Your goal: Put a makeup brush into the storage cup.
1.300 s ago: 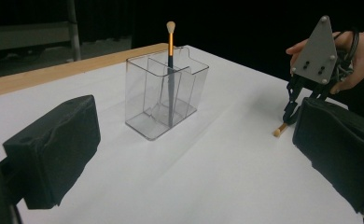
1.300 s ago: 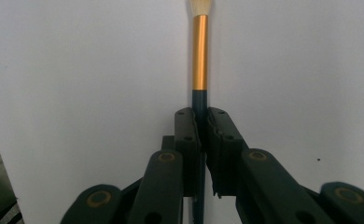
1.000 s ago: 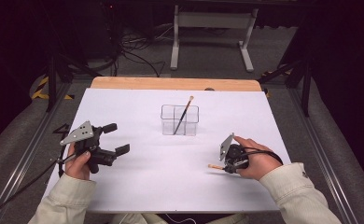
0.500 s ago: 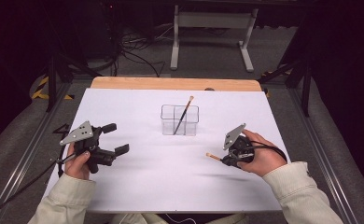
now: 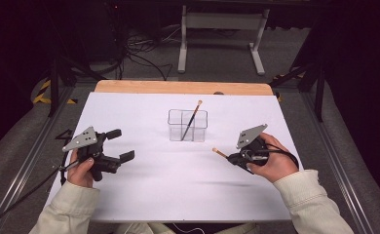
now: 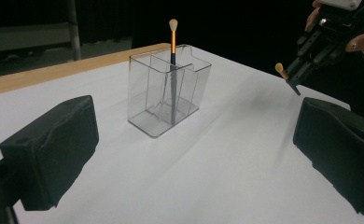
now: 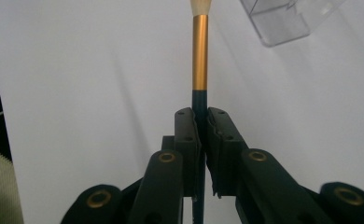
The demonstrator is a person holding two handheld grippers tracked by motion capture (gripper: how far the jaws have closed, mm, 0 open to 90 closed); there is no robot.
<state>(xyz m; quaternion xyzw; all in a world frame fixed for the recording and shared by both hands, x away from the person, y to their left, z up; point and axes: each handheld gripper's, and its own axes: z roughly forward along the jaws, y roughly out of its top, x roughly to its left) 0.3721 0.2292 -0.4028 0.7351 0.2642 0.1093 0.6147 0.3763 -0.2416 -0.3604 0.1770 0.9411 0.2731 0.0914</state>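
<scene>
Gold-ferruled makeup brush [image 7: 199, 51] is clamped by the right gripper [image 5: 233, 159] (bristles forward), right of the clear organiser [image 5: 187, 125] where another brush [image 5: 192, 119] stands; the left gripper [image 5: 120, 145] is held wide open, empty.

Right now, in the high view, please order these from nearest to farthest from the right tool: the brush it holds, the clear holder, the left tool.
1. The brush clamped in the right tool, tip pointing toward the table's middle.
2. The clear holder, up and to the left, behind the table's centre, with another brush standing in it.
3. The left tool, open, across the table at the left.
</scene>
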